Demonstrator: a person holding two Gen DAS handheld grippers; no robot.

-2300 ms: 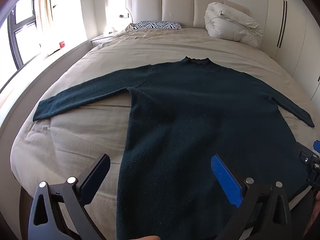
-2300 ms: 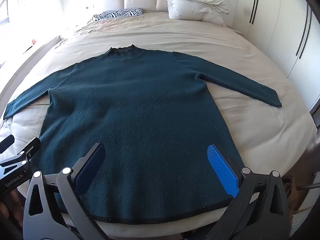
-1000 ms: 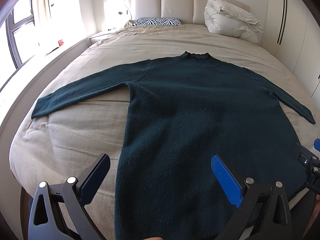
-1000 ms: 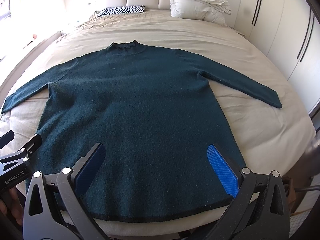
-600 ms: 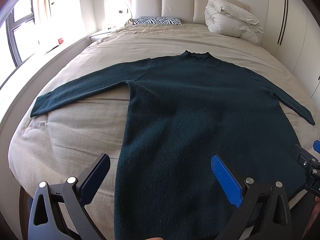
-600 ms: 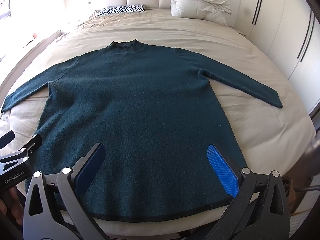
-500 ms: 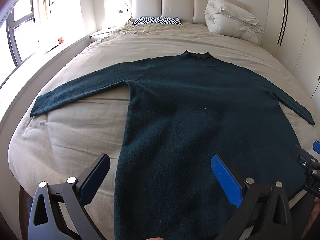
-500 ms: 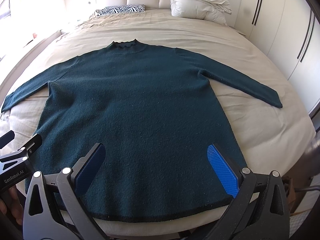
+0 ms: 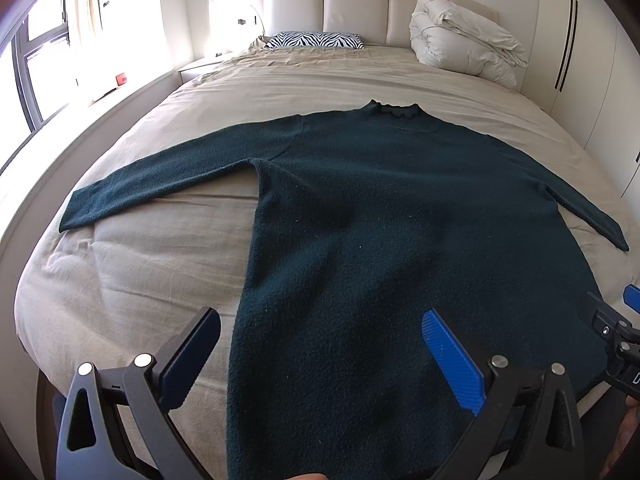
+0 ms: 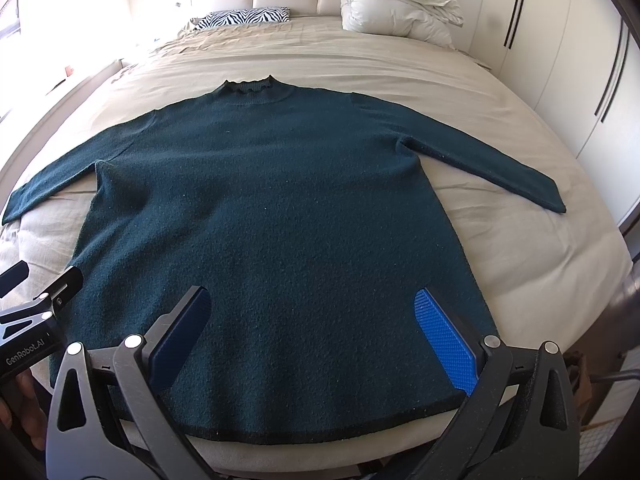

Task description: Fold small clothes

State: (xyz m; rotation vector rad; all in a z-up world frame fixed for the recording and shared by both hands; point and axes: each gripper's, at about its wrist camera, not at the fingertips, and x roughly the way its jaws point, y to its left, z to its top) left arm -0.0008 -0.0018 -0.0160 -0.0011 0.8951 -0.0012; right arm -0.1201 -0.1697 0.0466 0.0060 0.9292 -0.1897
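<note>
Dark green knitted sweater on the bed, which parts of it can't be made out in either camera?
- Left wrist view: the hem of the dark green knitted sweater is cut off by the bottom edge and covered by the left gripper.
- Right wrist view: the left cuff runs to the picture's left edge.
- Both views: the underside, against the beige bed cover.

I am seeing the beige bed carrying a dark teal sweater lying flat, sleeves spread, a zebra-print pillow and a bundled white duvet sitting by the headboard.
</note>
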